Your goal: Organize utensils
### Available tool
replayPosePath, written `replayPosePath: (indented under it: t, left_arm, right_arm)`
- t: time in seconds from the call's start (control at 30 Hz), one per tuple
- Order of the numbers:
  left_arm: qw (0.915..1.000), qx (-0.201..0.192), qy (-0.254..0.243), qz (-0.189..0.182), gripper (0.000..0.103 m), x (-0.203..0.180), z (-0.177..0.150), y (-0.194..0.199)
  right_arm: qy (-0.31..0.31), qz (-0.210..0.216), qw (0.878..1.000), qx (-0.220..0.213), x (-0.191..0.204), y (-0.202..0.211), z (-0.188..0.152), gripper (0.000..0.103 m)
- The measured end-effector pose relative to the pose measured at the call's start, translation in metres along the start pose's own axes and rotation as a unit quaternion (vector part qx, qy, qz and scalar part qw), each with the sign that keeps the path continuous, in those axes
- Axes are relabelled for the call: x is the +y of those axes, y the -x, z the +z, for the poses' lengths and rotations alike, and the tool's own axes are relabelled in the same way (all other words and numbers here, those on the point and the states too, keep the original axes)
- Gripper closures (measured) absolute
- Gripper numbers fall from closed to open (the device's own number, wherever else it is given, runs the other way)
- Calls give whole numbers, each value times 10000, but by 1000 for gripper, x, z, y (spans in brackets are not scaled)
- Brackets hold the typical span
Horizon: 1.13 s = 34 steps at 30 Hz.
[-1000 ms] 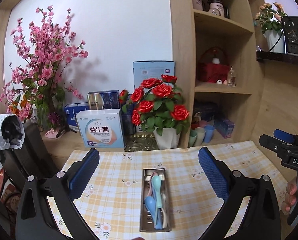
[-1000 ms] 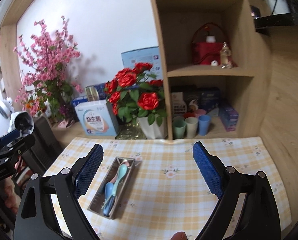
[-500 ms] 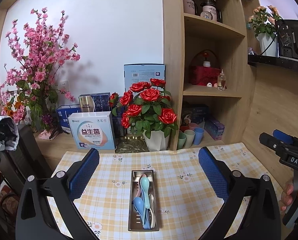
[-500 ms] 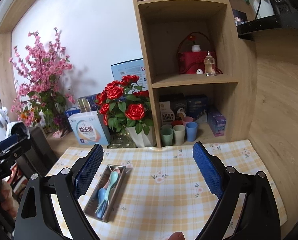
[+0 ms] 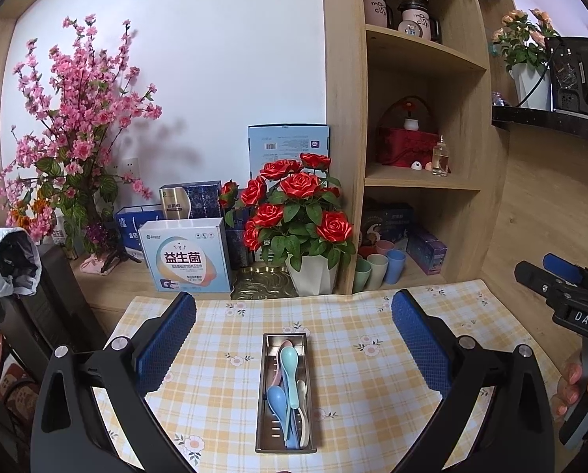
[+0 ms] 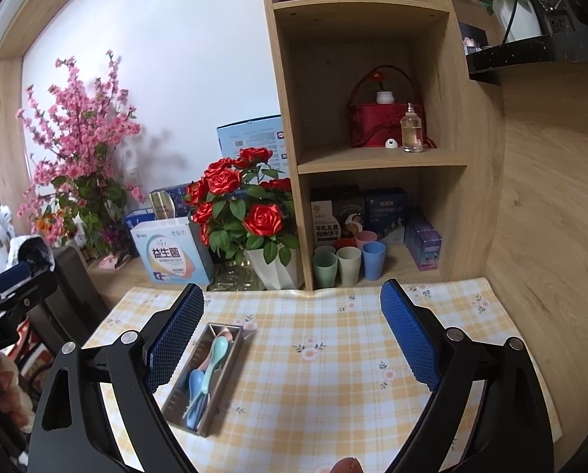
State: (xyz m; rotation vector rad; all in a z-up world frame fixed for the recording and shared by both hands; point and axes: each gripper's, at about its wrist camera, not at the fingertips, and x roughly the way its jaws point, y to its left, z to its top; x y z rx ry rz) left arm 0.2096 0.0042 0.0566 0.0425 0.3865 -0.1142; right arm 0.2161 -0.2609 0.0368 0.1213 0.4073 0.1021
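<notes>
Spoons wait in the tray, both hand-held grippers wide open and empty.

The metal tray [image 5: 286,394] of spoons [image 5: 288,370] lies mid-bench, long axis running near edge to far edge, centred ahead of the left hand-held gripper [image 5: 294,339]; the right hand-held gripper [image 6: 292,339] has it off to its left, so the left looks nearer.

The right claw [image 6: 292,339] is hanging wide open above the yellow checked flowered cloth covering the surface [image 6: 333,374], its blue textured pads [image 6: 175,339] gripping nothing. A long rectangular steel tray [image 6: 175,406] is lying on the cloth at lower left, partly behind the left pad, holding a blue plastic spoon [image 6: 195,382], a mint-green plastic spoon [image 6: 217,349] and a pink one [image 6: 227,332] piled together. Behind it, red roses in a white faceted pot [image 6: 274,272] are standing beside a wooden shelf unit [image 6: 372,157]. Green, beige and blue cups [image 6: 349,262] are sitting in its lowest compartment. The left claw [image 6: 6,287] is showing at the left edge.
</notes>
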Motion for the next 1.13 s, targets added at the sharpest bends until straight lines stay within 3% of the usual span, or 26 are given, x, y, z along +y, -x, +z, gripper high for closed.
replayPosePath:
  t: [1.13]
  left_arm:
    - [9999, -44, 138, 48, 6, 12, -3, 6]
  right_arm:
    - [19, -89, 9999, -140, 2, 13, 6, 15]
